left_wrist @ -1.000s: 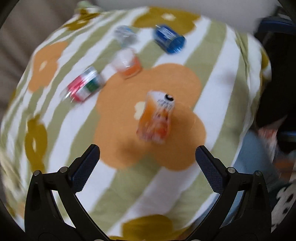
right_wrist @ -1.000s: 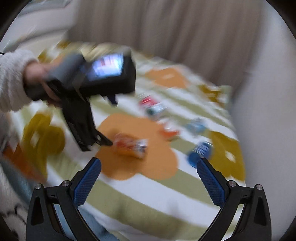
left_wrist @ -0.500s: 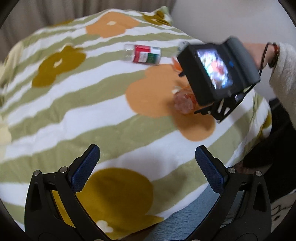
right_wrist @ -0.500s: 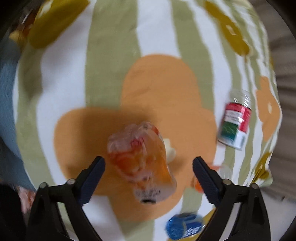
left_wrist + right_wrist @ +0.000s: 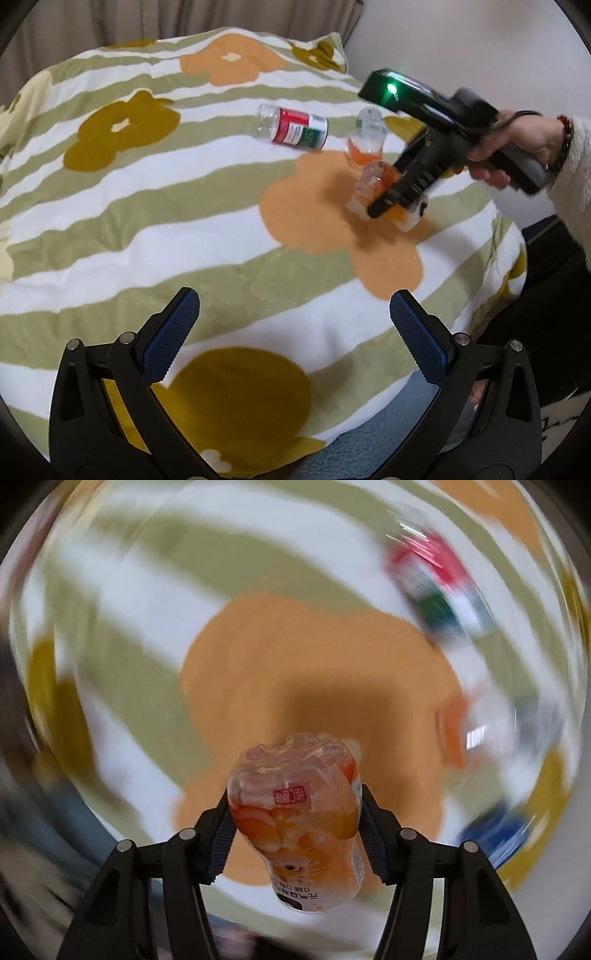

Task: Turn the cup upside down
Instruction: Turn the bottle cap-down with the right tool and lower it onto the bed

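1. Striped green-and-white bedding with orange and mustard flowers (image 5: 155, 206) covers the bed that carries everything; no counter is in view.

2. Left tongs (image 5: 293, 332) hang over the near edge of the bed with the jaws spread wide and nothing between them. They are well apart from the cup.

3. Right tongs (image 5: 397, 197), held by a hand (image 5: 517, 147) in a white fleece sleeve, reach in from the right and are closed on the cup. This is the nearer arm by far, and it already has the grasp.

4. Cup (image 5: 299, 812): a clear plastic cup with an orange fruit label.
   - Location: between the right tongs' pads, over the large orange flower; in the left wrist view (image 5: 384, 188) it sits low on, or just above, the bedding. Contact with the bedding cannot be confirmed.
   - Long axis: roughly along the tongs' pointing direction, crosswise to the closing direction, so the pads press on opposite side walls.
   - Heading: the crinkled clear end points away from the camera toward the bedding; the printed end points back toward the camera. Which end is the mouth cannot be told.

5. Judgement: a wrist roll about the closing axis would swap the two ends.

6. Neighbouring items, all far of the cup: a red-and-green labelled jar (image 5: 291, 127) lying on its side, a small orange cup (image 5: 365, 147) just beside, and a small clear cup (image 5: 369, 118).
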Demonstrator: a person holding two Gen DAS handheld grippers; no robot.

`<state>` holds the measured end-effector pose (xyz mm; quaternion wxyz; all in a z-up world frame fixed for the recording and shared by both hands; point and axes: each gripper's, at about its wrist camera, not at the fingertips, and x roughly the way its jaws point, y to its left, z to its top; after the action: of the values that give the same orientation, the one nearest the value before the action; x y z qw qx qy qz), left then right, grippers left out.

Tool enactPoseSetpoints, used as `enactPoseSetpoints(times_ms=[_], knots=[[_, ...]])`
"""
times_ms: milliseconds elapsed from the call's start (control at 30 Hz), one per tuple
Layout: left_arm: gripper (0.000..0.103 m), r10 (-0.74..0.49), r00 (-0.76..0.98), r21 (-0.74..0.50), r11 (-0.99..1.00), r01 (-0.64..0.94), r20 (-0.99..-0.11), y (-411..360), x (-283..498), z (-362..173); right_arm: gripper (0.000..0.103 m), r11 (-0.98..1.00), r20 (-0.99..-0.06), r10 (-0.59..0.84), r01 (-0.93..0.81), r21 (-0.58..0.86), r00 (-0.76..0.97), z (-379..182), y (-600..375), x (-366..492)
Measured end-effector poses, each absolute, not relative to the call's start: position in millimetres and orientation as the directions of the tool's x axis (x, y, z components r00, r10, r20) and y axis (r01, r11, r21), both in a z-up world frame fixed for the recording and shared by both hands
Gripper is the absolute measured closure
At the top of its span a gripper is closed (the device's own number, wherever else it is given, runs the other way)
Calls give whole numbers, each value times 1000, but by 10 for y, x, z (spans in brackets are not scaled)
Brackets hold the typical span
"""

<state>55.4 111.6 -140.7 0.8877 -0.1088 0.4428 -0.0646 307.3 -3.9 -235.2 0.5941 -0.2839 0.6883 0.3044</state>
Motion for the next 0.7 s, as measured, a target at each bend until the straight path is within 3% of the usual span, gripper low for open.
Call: enactPoseSetpoints(times_ms=[233, 700], knots=[[1, -232, 601, -268, 963, 31, -765, 1099, 441, -1404, 46, 821, -976, -2, -558, 122, -216, -2693, -240, 3339], [1, -234, 609, -271, 962, 33, -758, 1098, 371, -1373, 45, 795, -980, -41, -600, 86, -195, -2671, -166, 3327]])
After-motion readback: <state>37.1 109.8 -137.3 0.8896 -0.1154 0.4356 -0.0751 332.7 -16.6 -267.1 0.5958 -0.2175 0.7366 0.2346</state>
